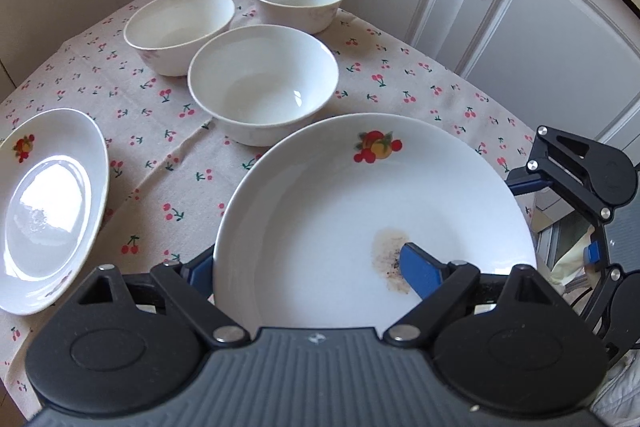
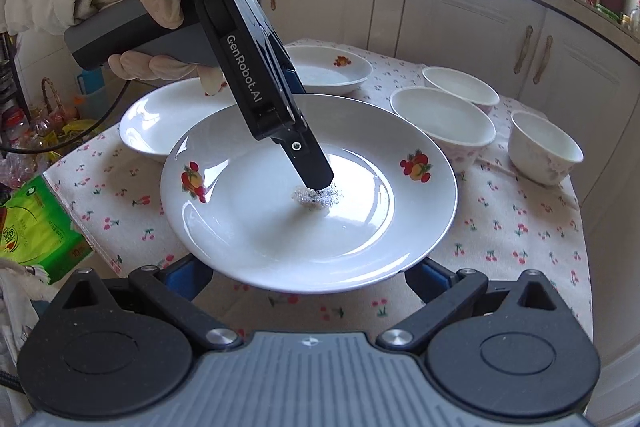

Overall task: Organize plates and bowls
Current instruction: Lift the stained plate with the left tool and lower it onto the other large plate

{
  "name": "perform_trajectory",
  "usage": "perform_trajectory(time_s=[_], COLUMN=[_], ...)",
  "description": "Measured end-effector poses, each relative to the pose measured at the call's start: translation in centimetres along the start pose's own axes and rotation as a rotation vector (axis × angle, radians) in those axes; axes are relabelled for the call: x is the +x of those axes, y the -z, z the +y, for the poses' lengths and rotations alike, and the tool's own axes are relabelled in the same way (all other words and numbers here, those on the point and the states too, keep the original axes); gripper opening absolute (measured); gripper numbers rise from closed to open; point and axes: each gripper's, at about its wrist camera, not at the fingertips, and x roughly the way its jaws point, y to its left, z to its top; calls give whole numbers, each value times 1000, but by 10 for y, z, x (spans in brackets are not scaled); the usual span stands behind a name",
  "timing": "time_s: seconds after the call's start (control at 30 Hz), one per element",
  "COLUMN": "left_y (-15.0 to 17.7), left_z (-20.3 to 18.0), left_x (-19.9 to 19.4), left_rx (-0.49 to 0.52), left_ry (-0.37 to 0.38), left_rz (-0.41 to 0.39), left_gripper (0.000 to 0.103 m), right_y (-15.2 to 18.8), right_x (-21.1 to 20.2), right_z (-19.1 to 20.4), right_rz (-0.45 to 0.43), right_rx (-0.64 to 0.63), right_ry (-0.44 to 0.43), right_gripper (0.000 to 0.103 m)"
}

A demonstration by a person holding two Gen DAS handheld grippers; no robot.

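Left gripper (image 2: 318, 183) pinching plate (image 2: 248, 227), right gripper (image 2: 308, 279) spread beneath its rim, right view alone shows third plate (image 2: 160, 115)

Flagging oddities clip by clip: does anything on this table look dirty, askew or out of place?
Yes. The white fruit-print plate held by the left gripper carries a brownish, speckled residue patch near its middle, right at the upper fingertip. The three white bowls and the other fruit-print plates look clean.
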Motion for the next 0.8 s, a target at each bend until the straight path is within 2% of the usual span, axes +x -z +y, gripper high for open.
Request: perform_trajectory(time_s=[0.43, 0.8], left_y=[33, 68], left_z=[38, 69], left_x=[-44, -61], left_rx=[-113, -208], left_ry=[-89, -125], left_rz=[-52, -69], left_gripper=[91, 91], right_y=[-42, -69], right_x=[27, 53], right_z=[17, 44], right_rz=[-15, 9], right_rx=[-78, -125], right_ry=[-101, -165], right_gripper=[103, 103])
